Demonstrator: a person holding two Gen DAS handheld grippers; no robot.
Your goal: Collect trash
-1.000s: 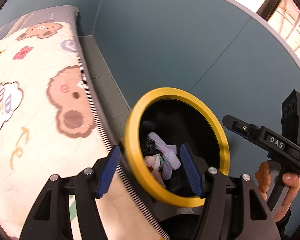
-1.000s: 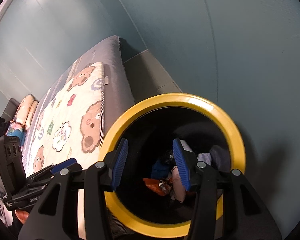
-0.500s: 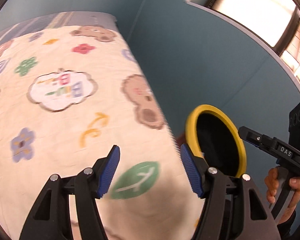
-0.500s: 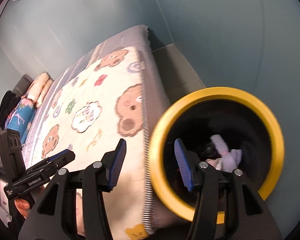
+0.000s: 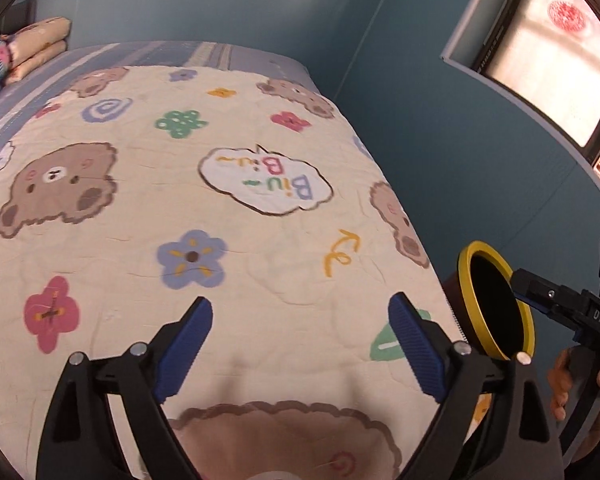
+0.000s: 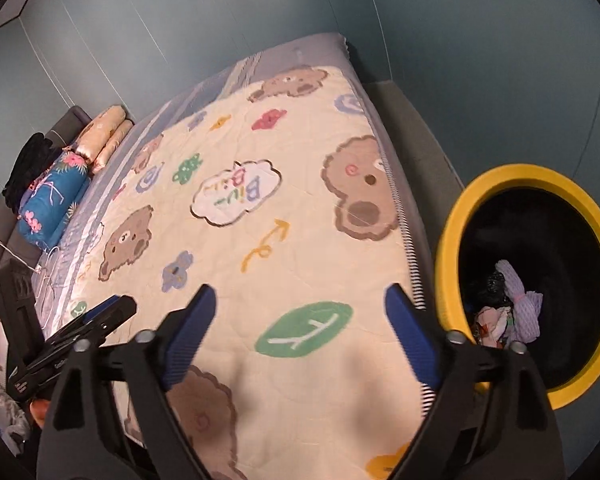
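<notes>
- Left wrist view: your left gripper (image 5: 300, 322) fills the bottom of the frame, its blue-padded jaws spread wide with nothing between them; they have just been opening. Below them lies the cream quilted bedspread printed with bears and flowers (image 5: 188, 208), which covers most of the frame.
- At the lower right edge, just past the bed's side, stands the round black trash bin with a yellow rim (image 5: 466, 276); from here you cannot see its contents.
- Your right gripper (image 5: 564, 310) juts in from the right in front of the bin's mouth, with your hand (image 5: 560, 384) on its grip.
- Right wrist view: your right gripper (image 6: 300, 316) sits at the bottom centre, jaws also wide apart and empty, having just been opening, above the same bedspread (image 6: 240, 240).
- The bin (image 6: 450, 240) is at right, beside the bed, with crumpled trash, a pale purple wad among it (image 6: 520, 304), lying at its bottom.
- Your left gripper (image 6: 88, 324) shows at lower left.
</notes>
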